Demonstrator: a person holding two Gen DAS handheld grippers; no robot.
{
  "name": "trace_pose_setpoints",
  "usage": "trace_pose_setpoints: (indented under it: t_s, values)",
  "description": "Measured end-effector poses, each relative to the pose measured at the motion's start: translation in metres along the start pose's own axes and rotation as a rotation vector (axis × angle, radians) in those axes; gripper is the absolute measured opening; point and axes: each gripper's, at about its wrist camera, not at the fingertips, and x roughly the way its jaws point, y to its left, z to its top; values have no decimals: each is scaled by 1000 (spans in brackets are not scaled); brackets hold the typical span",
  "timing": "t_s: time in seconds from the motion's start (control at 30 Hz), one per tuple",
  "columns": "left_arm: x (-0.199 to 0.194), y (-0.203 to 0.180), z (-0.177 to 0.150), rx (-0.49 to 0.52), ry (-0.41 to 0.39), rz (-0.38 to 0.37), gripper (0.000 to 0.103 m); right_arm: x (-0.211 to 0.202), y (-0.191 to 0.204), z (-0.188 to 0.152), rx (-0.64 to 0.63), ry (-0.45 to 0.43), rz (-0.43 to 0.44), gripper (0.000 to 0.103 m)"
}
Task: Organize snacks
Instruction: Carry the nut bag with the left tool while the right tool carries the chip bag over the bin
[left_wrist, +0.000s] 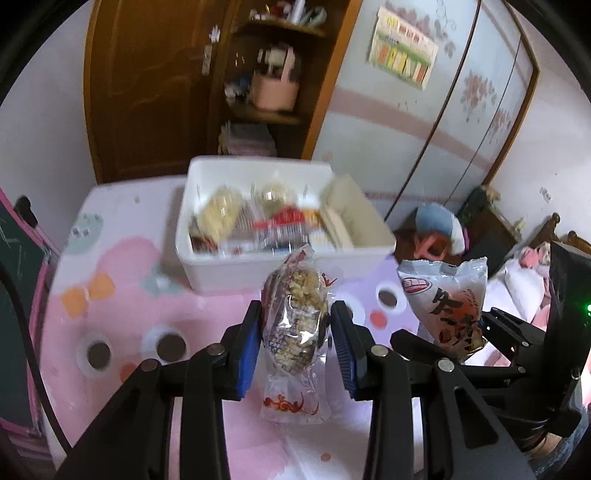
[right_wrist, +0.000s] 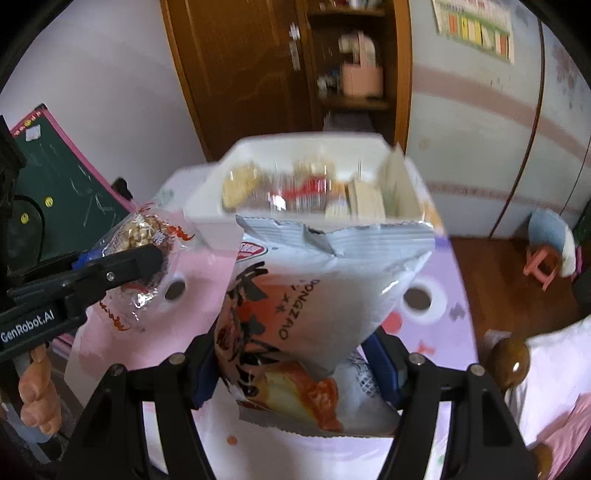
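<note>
Snacks held number two, both near the white bin (left_wrist: 221, 266): left gripper (left_wrist: 295, 332) pinches a clear nut-cake packet (left_wrist: 295, 317), long axis toward the bin; right gripper (right_wrist: 295, 362) clamps a torn white bag (right_wrist: 325, 288), open mouth toward it.

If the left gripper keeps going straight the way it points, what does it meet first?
Probably the near wall of the white bin, just ahead of the left gripper and its clear-wrapped snack; depth is uncertain.
</note>
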Motion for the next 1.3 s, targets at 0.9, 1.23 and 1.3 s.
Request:
trace_pose_setpoints:
  t_s: [0.9,1.23,1.3]
  values:
    - [2,-28,185,134,-164,175,36,-53,-11,205,-20,-345,-110,69]
    - [67,-13,204,103,-106,210,36,1,-33,227,29,-265,-140,69]
    - [78,-10,204,93,-88,217,36,13,-37,229,40,-243,-143,69]
